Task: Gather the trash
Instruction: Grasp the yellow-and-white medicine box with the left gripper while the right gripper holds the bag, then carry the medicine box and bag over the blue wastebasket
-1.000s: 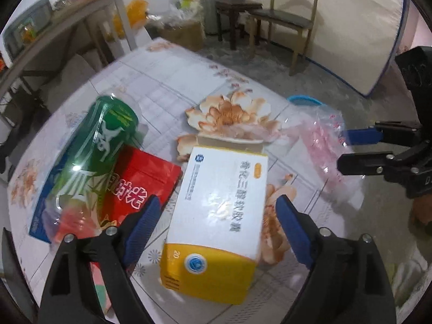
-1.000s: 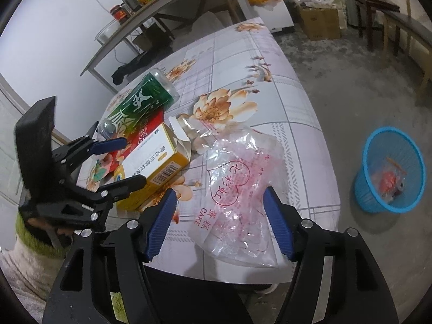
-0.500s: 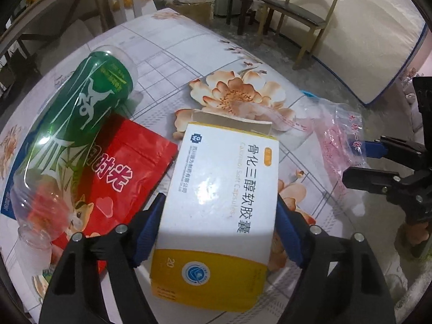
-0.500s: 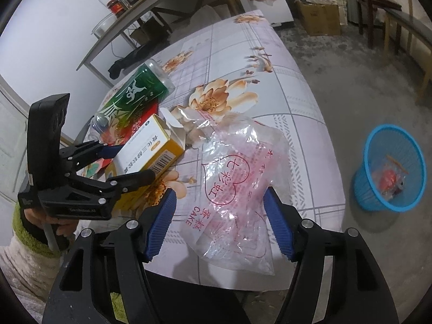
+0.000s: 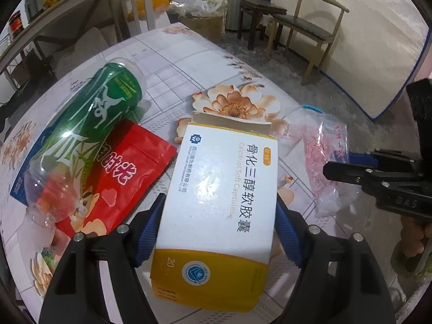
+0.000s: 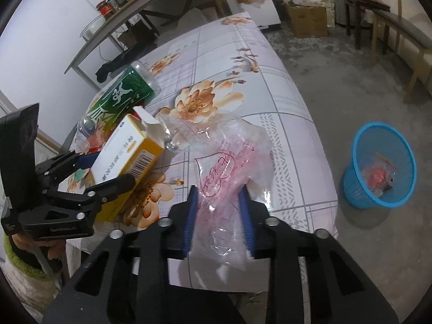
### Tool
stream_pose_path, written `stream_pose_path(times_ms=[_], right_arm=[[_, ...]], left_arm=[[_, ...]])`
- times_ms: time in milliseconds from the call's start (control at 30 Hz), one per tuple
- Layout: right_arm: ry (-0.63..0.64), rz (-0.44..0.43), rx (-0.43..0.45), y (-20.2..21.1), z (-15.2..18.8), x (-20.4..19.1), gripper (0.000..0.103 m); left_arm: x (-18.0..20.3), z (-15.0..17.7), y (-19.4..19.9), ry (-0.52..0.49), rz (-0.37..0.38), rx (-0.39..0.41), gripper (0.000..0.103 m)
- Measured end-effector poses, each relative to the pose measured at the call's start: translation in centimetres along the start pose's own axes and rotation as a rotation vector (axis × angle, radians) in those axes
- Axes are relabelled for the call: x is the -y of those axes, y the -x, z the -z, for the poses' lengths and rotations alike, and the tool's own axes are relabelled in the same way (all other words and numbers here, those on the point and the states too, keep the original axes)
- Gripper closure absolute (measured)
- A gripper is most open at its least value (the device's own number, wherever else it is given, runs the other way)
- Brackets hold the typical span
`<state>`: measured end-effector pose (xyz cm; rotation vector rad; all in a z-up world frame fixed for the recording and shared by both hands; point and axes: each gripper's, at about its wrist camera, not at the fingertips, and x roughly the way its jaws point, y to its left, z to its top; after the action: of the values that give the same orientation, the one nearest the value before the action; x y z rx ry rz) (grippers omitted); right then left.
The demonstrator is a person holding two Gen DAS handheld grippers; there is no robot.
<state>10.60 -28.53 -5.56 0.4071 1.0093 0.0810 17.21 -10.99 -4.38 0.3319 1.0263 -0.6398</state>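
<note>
My left gripper (image 5: pixel 216 229) is shut on a white and yellow medicine box (image 5: pixel 221 189), its top flap open; the box also shows in the right wrist view (image 6: pixel 127 151), tilted up off the table. My right gripper (image 6: pixel 220 216) is shut on a clear plastic bag with pink print (image 6: pixel 229 167), which lies at the table's near edge; the bag also shows in the left wrist view (image 5: pixel 326 156). A green plastic bottle (image 5: pixel 86 129) lies on its side over a red snack pouch (image 5: pixel 118 178) on the floral tablecloth (image 6: pixel 243 54).
A blue mesh waste basket (image 6: pixel 378 162) with some trash inside stands on the concrete floor right of the table. A wooden chair (image 5: pixel 310 27) and stool (image 5: pixel 259 13) stand beyond. A shelf table (image 6: pixel 140 8) with jars stands at the back left.
My left gripper closed on the medicine box and tilted it up. My right gripper closed on the plastic bag.
</note>
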Motion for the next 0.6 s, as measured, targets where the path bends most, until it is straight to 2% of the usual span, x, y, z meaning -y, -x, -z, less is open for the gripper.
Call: stream_pose_path(times_ms=[167,333,600], right_arm=[[-0.021,-0.001,0.022,0.7,-0.1,0.5,0.084],[-0.053,-0.002,0.072,2.2,-0.5,1.3,0.085],[-0.126,0.004,0.15,4.7,-1.2,3.7,0.086]], left_arm=[[-0.2,-0.1,1.3,0.025,0.002,0.036,0.029],[0.1,-0.7,3.1,0.027,0.008,0.085,0.029],[1.9,-3.7,3.7,0.014,0.053,0.134,0.029]])
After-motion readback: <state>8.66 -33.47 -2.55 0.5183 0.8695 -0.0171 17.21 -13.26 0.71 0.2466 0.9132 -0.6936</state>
